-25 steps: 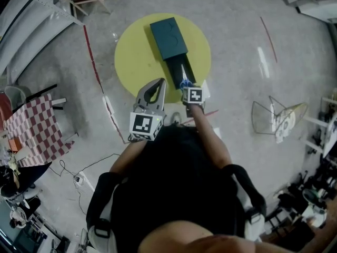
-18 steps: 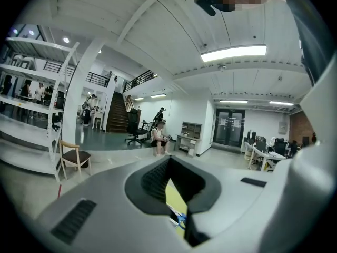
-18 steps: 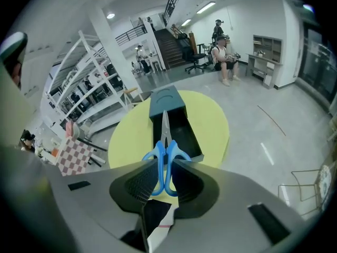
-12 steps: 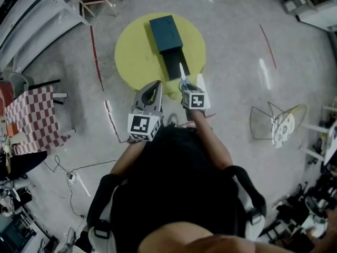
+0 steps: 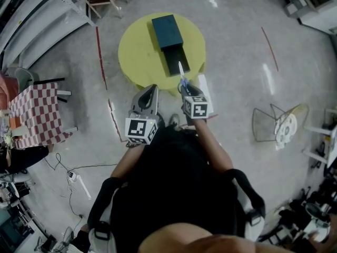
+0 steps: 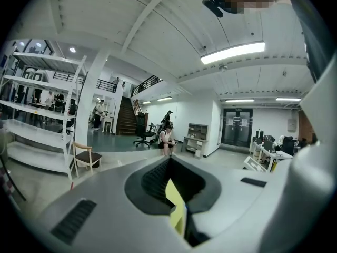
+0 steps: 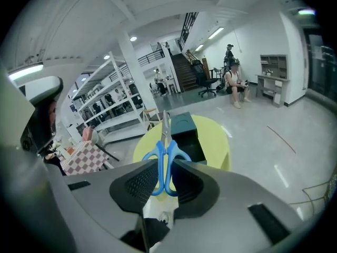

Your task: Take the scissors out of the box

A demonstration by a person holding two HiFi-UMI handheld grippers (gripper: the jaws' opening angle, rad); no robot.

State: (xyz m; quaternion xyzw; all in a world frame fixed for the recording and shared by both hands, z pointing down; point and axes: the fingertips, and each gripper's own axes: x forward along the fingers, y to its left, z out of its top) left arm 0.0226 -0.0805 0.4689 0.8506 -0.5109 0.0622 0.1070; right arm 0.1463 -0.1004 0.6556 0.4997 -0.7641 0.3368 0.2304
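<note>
We see the right gripper (image 7: 165, 165) clenched on the scissors (image 7: 167, 153). Its two fingers (image 7: 134, 186) press on the blue handle loops from either side, so they stand only as far apart as the handles are wide. The pale blades stick out past the fingertips and point away from the person, toward the box (image 7: 184, 124). In the head view the scissors (image 5: 182, 75) are out of the box (image 5: 167, 29) and held in the right gripper (image 5: 186, 88) over the near edge of the round yellow table (image 5: 136, 54). The blade tip lines up with the end of the black tray (image 5: 174, 60) that is slid out of the box (we cannot tell how high above it).

The left gripper (image 5: 151, 90) hangs beside the right one, just off the table's near rim. Its fingers (image 6: 152, 181) are brought together and grasp nothing (only a thin slit between them shows a sliver of yellow).
</note>
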